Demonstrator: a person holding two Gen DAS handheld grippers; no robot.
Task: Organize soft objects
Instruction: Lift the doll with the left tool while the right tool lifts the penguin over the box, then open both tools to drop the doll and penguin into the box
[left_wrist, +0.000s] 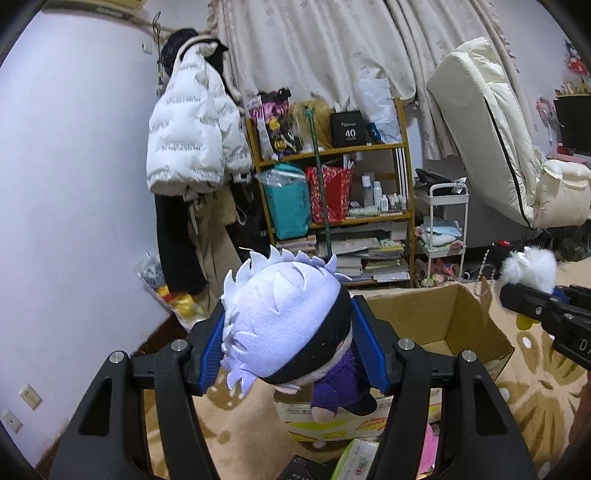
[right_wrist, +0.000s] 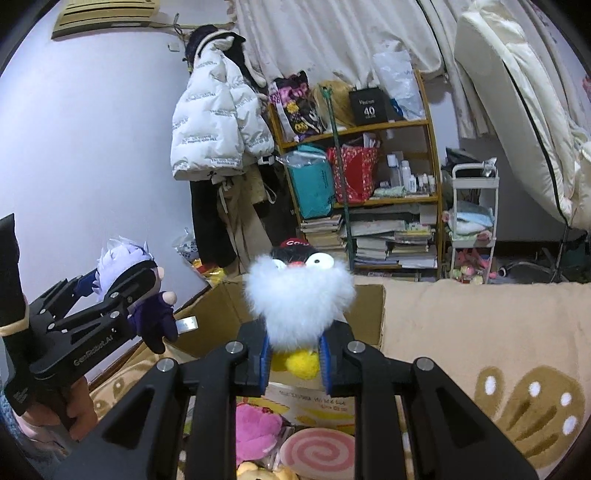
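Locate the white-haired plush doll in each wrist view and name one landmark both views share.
Left wrist view: white-haired plush doll at bottom centre, clamped in the left tool.
Right wrist view: same doll at the left edge, in that tool.
Shared landmark: the wooden shelf against the curtain.

At the lower middle of the frame, a fluffy white plush (right_wrist: 300, 295) with googly eyes and a red cap is clamped between the blue pads of the right tool (right_wrist: 294, 360). At the left edge, a white-haired doll (right_wrist: 138, 280) is gripped by the left tool (right_wrist: 122, 282). A cardboard box (right_wrist: 365, 314) is seen behind the plush, and a pink swirl cushion (right_wrist: 317, 452) lies below.
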